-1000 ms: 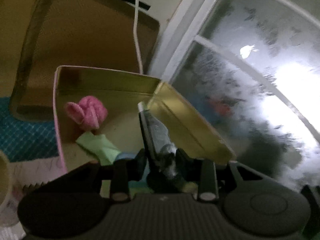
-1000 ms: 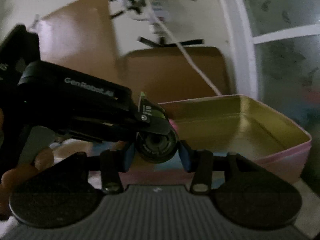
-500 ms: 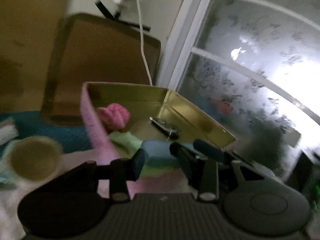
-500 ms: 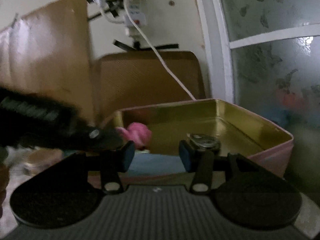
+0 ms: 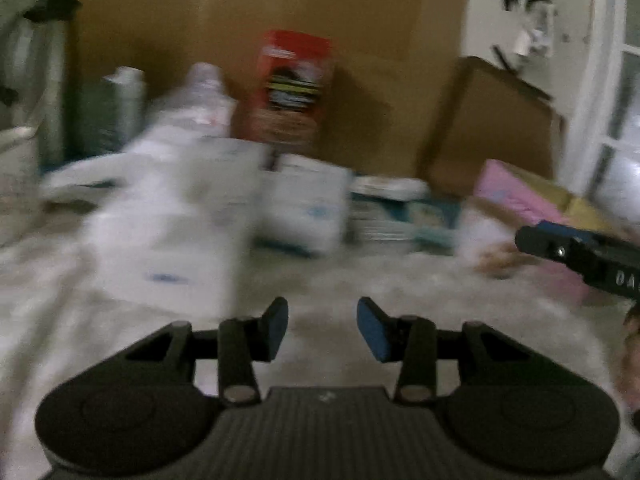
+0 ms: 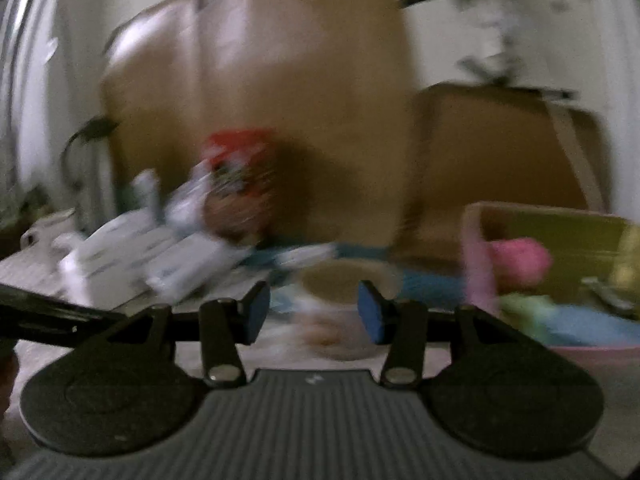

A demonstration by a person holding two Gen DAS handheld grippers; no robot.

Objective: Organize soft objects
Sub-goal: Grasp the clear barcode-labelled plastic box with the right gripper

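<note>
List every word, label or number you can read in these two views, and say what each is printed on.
"DA": white letters on the right claw's black body at the left view's edge, cut off there.
Red box: printing too blurred to read.
White packages: blue marks, too blurred to read.
Right view: nothing readable.

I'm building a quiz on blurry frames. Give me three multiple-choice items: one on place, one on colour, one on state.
1. Where is the pink soft ball?
A. inside the tin
B. on the white boxes
C. in the right gripper

2. What colour is the carton at the back?
A. blue
B. red
C. black

3. How is the left gripper?
A. shut on cloth
B. open, holding nothing
C. out of view

Answers: 1 A, it sits within the tin's walls; 2 B, its top is red; 3 B, the fingers stand apart with bare surface between.
</note>
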